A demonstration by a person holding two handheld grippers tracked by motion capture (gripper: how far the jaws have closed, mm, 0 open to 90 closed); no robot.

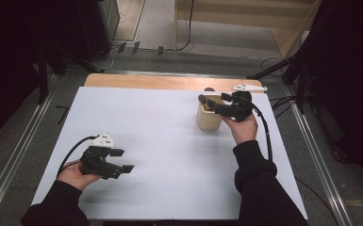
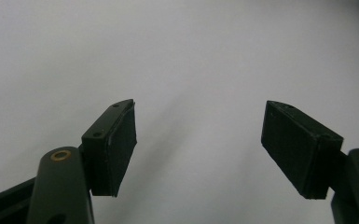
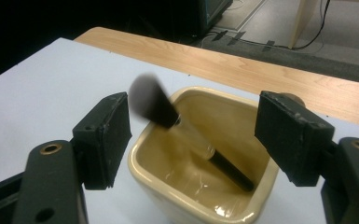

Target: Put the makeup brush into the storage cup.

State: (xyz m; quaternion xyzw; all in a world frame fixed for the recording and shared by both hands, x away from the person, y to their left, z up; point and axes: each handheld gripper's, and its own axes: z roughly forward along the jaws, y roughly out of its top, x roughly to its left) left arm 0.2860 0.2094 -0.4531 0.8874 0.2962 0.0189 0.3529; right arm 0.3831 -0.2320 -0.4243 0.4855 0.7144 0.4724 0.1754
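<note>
Cream cup (image 3: 200, 186), black brush (image 3: 168, 116), white table cover (image 1: 160, 141), black tools

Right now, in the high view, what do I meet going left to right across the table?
Left claw held open over the white sheet → cream cup with a black brush leaning in it → right claw, open at the cup.

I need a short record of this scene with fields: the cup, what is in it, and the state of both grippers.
cup: cream cup, upright on the white table, near its far right side
contents: black brush leaning inside, bristles up, blurred
right gripper: open, jaws either side of the cup, not gripping the brush
left gripper: open, nothing between the jaws, over bare table
</note>
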